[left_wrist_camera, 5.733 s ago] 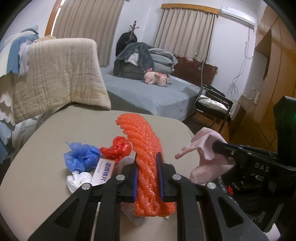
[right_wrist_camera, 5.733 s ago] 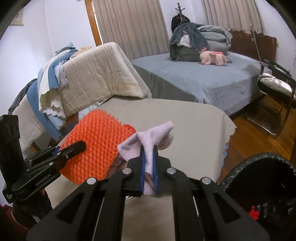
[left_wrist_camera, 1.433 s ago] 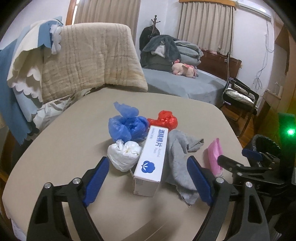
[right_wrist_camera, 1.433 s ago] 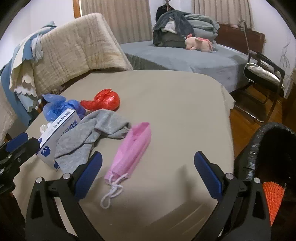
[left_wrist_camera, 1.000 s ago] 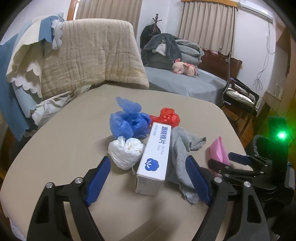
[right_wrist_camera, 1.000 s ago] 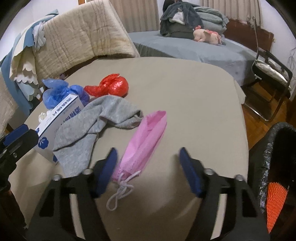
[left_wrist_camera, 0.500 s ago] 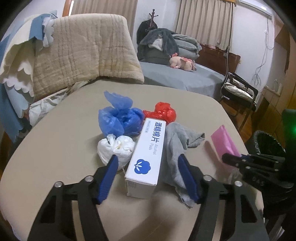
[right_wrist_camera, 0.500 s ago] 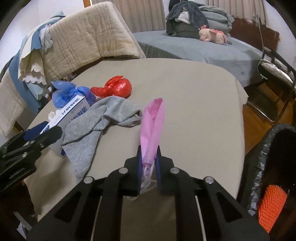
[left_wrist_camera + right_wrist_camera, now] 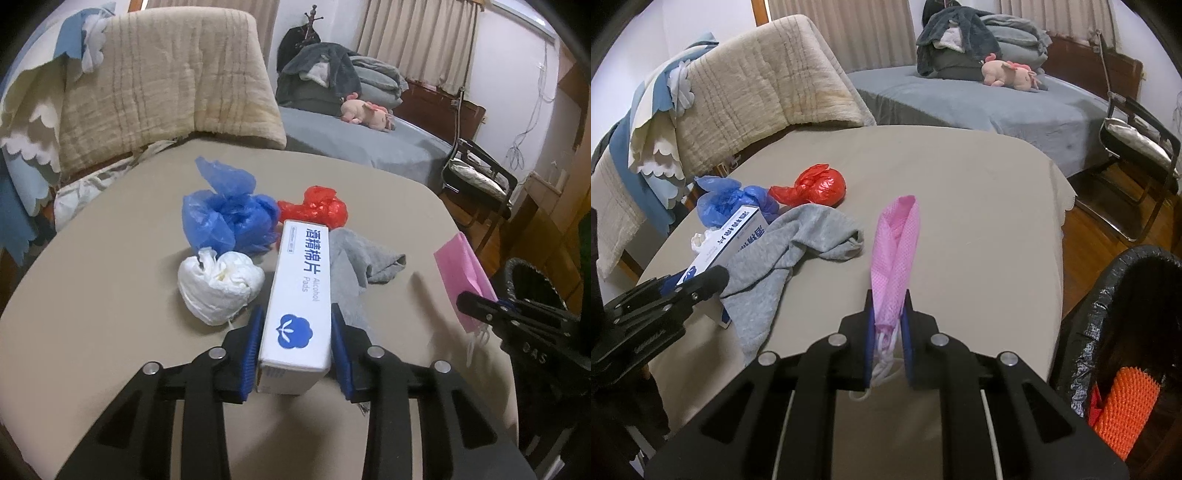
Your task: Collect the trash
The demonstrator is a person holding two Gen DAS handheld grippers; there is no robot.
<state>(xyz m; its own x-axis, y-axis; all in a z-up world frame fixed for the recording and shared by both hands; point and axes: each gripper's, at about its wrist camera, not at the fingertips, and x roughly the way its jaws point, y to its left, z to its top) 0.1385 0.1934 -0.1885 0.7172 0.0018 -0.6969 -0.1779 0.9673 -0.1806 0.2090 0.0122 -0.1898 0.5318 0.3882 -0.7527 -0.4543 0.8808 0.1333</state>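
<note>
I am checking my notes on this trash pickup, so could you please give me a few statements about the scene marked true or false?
1. The right gripper is shut on the pink mask. True.
2. The white box sits between the left gripper's closing jaws. True.
3. The red bag lies in the bin. False: it lies on the table.
4. The black-lined bin is empty. False: an orange item is inside.
</note>
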